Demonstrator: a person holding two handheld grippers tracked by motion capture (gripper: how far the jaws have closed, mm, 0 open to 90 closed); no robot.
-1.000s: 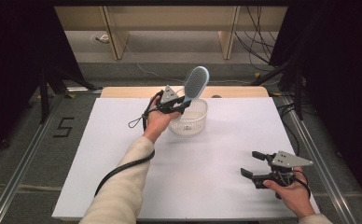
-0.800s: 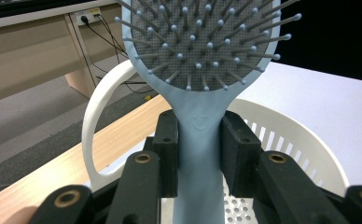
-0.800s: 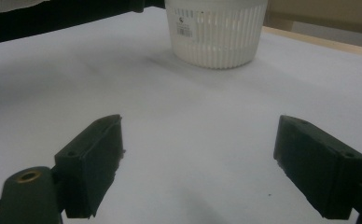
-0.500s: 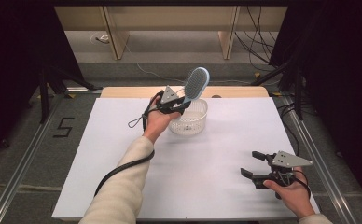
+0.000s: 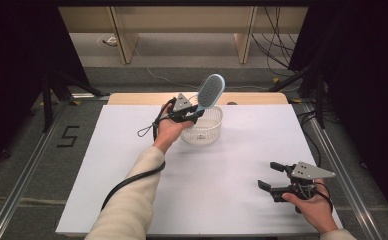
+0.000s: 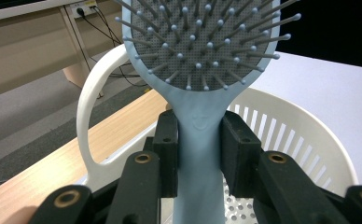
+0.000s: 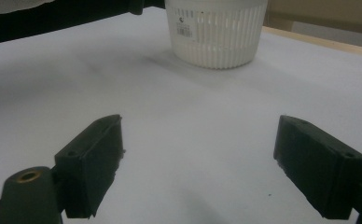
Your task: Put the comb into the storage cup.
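A light blue hairbrush (image 5: 211, 91) with grey bristles is held up by its handle (image 6: 198, 154) over the near left rim of a white slotted basket (image 5: 203, 126). My left gripper (image 5: 196, 111) is shut on that handle, brush head pointing up and away. In the left gripper view both black pads (image 6: 168, 149) press the handle, with the basket (image 6: 305, 140) and its looped handle behind. My right gripper (image 5: 271, 176) rests low near the table's front right, open, with nothing between its fingers (image 7: 93, 161).
A white sheet (image 5: 222, 200) covers the table; a strip of bare wood (image 5: 132, 98) shows along the far edge. Beyond it stand wooden furniture legs and cables on the floor. The basket (image 7: 216, 30) stands well ahead of my right gripper.
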